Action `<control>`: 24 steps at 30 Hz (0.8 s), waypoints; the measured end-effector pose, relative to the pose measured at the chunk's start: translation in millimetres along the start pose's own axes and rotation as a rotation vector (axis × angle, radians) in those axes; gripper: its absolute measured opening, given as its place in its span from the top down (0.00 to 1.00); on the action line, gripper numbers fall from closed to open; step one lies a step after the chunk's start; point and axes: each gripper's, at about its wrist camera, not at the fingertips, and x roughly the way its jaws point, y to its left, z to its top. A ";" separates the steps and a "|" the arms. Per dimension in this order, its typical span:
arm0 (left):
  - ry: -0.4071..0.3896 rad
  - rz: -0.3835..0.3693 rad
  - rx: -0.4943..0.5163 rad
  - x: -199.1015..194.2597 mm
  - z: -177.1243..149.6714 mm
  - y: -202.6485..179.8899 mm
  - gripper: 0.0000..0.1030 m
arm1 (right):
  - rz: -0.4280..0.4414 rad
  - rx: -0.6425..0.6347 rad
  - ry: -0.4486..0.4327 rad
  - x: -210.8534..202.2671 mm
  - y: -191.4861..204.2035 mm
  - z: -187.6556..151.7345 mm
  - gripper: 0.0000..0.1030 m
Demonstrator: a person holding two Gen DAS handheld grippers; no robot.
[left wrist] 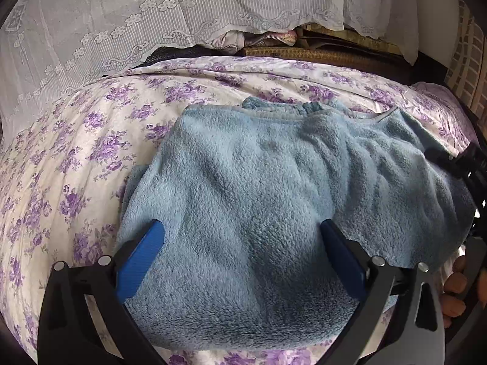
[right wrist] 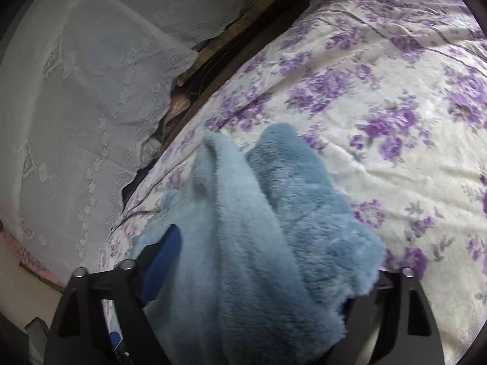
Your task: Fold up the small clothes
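Observation:
A light blue fleece garment (left wrist: 258, 182) lies on the floral bedspread (left wrist: 91, 140). My left gripper (left wrist: 242, 228) is open, its blue pads (left wrist: 140, 258) wide apart over the garment's near part, with fleece lying between them. In the right wrist view the same garment (right wrist: 243, 228) is bunched and draped over my right gripper (right wrist: 258, 258). The left blue pad (right wrist: 161, 267) shows; the right finger is hidden under the fleece. The jaws stand fairly wide with fabric between them; whether they pinch it is not visible. The right gripper also shows at the left wrist view's right edge (left wrist: 468, 164).
A white lace cloth (left wrist: 121, 24) hangs behind the bed, over stacked clothes (left wrist: 258, 39) and a dark woven edge (left wrist: 319, 53). The purple-flowered bedspread extends to the right (right wrist: 380, 106). A tiled wall (left wrist: 468, 70) is at the far right.

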 end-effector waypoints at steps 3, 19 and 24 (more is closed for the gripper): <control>-0.001 0.003 0.006 0.3 -0.4 -0.7 0.04 | 0.008 -0.032 0.002 -0.1 5.4 -2.5 0.03; -0.001 0.005 0.011 1.2 -1.4 -1.7 0.04 | -0.025 0.088 -0.019 -11.6 -18.6 -1.1 0.69; -0.012 0.006 0.015 -1.4 -0.3 -1.2 0.04 | -0.061 -0.091 -0.085 -26.7 16.6 -5.1 0.72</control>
